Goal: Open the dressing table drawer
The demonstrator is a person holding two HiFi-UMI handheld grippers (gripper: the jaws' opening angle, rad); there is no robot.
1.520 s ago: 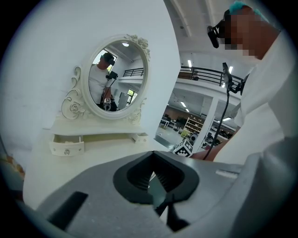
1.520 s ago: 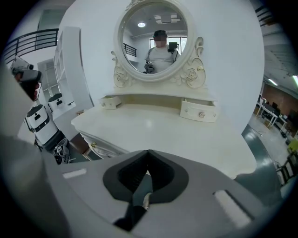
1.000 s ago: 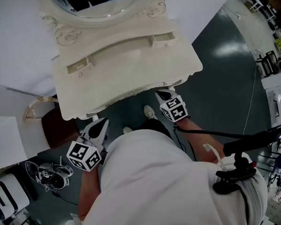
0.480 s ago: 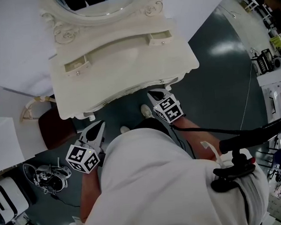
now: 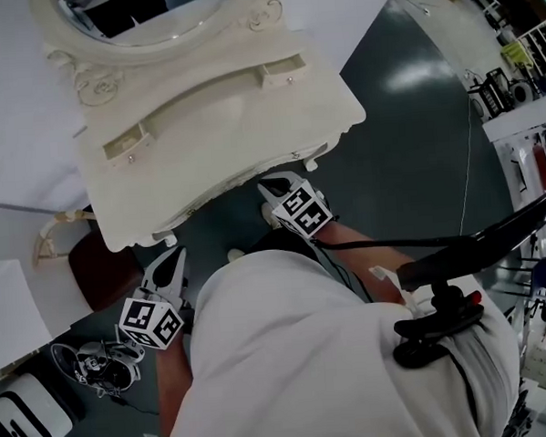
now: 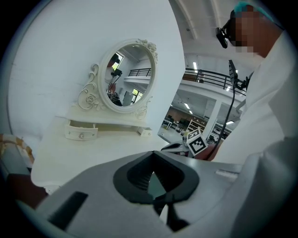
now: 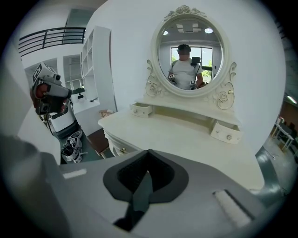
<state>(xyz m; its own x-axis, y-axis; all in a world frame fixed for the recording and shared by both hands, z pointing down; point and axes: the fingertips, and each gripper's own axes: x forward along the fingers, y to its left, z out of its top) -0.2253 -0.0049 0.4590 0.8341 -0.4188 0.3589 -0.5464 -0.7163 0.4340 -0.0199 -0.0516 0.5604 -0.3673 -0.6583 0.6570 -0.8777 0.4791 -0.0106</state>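
Observation:
The cream dressing table (image 5: 204,125) stands against the white wall, with an oval mirror (image 5: 144,14) at its back. Two small drawers sit on its top, one at the left (image 5: 123,143) and one at the right (image 5: 284,73). The front drawer's brass knob (image 7: 122,150) shows in the right gripper view, below the table's edge. My right gripper (image 5: 271,184) is shut and empty, just in front of the table's front edge near its right end. My left gripper (image 5: 175,256) is shut too, holds nothing, and hangs off the front left corner.
A brown stool (image 5: 98,268) stands left of the table. Shoes (image 5: 98,364) and a white appliance (image 5: 24,422) lie on the dark green floor at the lower left. A dark camera rig (image 5: 442,314) with a cable hangs at my right side.
The whole view has swung, so the table sits further up and left. My right gripper has slid a little left along the front edge. The left gripper has sunk slightly.

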